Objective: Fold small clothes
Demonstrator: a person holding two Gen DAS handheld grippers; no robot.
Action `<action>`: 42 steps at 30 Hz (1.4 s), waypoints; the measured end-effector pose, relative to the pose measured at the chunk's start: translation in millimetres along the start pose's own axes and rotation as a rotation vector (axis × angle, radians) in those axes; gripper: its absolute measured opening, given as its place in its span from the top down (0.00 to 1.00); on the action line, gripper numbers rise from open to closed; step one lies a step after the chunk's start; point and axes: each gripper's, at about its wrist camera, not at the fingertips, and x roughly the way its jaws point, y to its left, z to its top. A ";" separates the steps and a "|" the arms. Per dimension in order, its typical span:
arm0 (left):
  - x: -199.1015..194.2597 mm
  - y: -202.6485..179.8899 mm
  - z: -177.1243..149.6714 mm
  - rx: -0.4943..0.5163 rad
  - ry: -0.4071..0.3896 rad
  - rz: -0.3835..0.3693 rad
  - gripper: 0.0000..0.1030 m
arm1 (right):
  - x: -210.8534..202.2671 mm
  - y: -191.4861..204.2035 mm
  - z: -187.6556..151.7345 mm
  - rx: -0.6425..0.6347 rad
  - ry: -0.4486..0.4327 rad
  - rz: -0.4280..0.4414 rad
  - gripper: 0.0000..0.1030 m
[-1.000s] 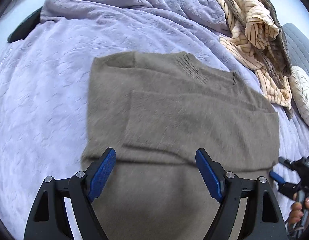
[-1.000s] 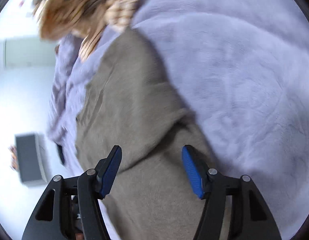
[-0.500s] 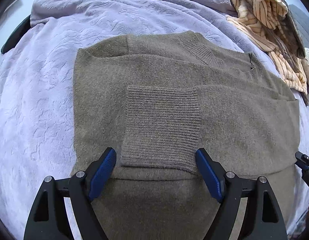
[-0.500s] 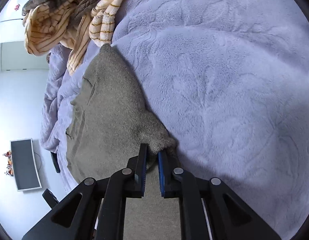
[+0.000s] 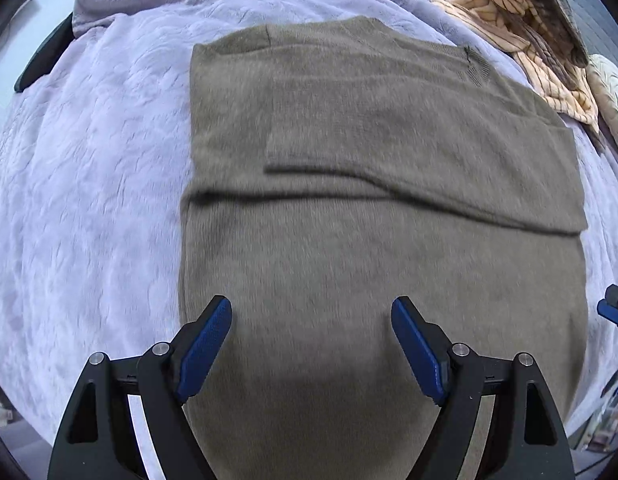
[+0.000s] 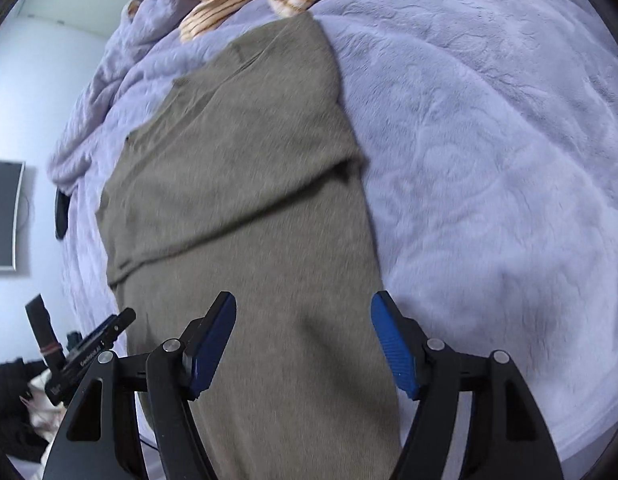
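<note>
Bedspread [image 5: 89, 200], lilac, carries everything; a striped heap [image 5: 521, 8] sits at its far corner. Sweater [image 5: 369, 240] lies flat mid-bed, both sleeves now folded across the chest. Half a second ago my right tongs [image 6: 303, 340] were pinching its side edge; their jaws have just been opening, the cloth has dropped, and nothing is between them. My left tongs [image 5: 311, 344] hang spread above the hem, as before, empty. I judge the bottom-to-collar fold comes next.
</note>
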 end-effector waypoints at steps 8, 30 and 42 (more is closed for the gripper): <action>-29.9 -20.3 -35.6 0.020 0.019 -0.028 0.20 | -14.3 23.5 -35.2 -0.119 0.043 -0.047 0.23; -87.7 -23.5 -90.1 -0.104 0.016 -0.031 0.20 | -42.2 56.3 -64.1 -0.240 0.025 -0.020 0.14; -95.9 -16.2 -98.2 -0.106 0.006 -0.050 0.20 | -53.7 61.6 -75.2 -0.236 -0.016 -0.046 0.03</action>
